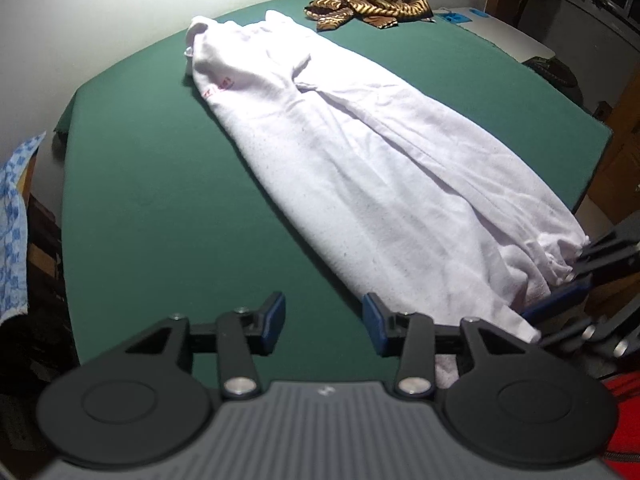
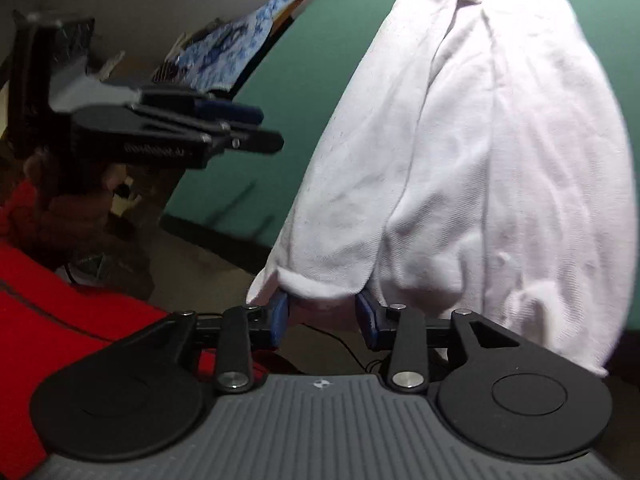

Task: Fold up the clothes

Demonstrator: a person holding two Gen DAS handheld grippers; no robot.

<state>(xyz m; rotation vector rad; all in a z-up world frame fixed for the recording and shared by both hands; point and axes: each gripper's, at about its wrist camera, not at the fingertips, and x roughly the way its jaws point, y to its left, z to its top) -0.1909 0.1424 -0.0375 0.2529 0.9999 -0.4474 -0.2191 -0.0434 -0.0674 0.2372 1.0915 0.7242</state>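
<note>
White trousers lie lengthwise on a green table, waist at the far end, leg cuffs at the near right edge. My left gripper is open and empty, low over the green cloth just left of the near cuff. My right gripper is open, its blue pads on either side of a cuff hem that hangs over the table edge. The right gripper also shows in the left wrist view at the cuffs. The left gripper shows in the right wrist view, apart from the trousers.
A brown tiger-striped garment lies bunched at the table's far end. A blue patterned cloth hangs off to the left. A white board lies at the far right. My red sleeve is near the table's front edge.
</note>
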